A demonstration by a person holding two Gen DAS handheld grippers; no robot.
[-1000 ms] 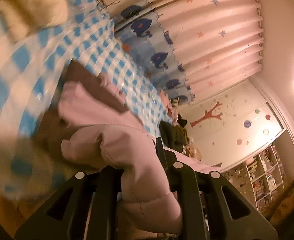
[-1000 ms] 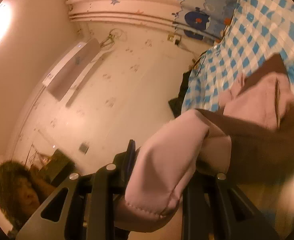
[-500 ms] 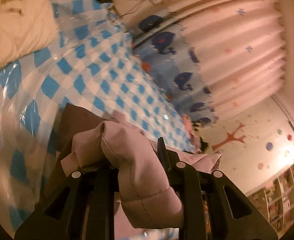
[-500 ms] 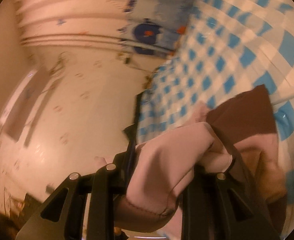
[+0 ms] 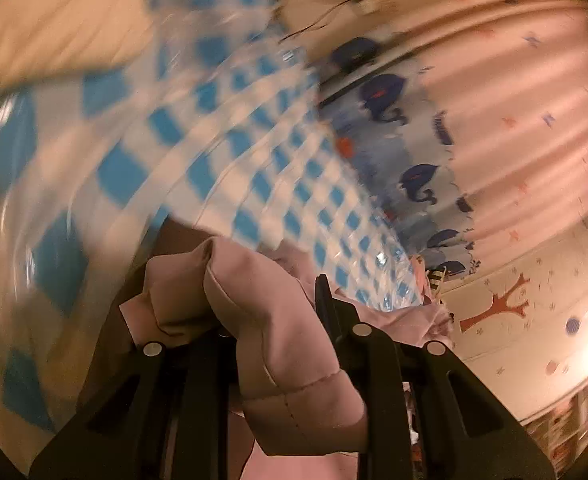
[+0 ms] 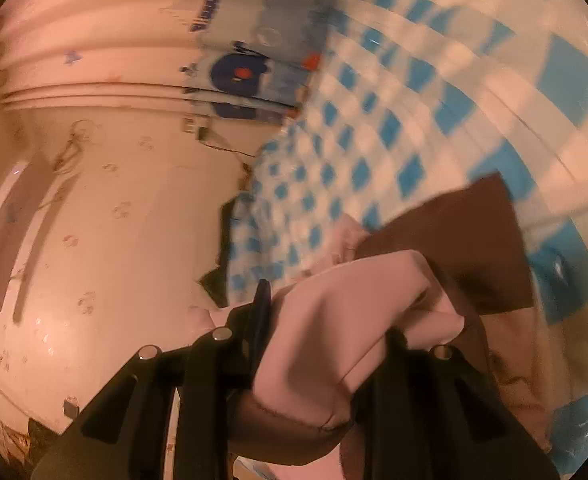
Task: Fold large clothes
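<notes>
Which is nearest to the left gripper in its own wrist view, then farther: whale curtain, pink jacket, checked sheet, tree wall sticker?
1. pink jacket, clamped in the left gripper.
2. checked sheet, just beyond, upper left.
3. whale curtain, behind the sheet, right.
4. tree wall sticker, far right wall.

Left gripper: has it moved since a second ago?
Yes. The left gripper, shut on the pink jacket, has swung down toward the checked sheet; the curtain now sits higher.

A child's bedroom in warm, dim light

A blue-and-white checked cover spreads over the bed, with a cream quilt at its far edge. Pink star-print curtains with a whale-pattern panel hang behind. A wall bears a tree decal; another wall has paw prints.
</notes>
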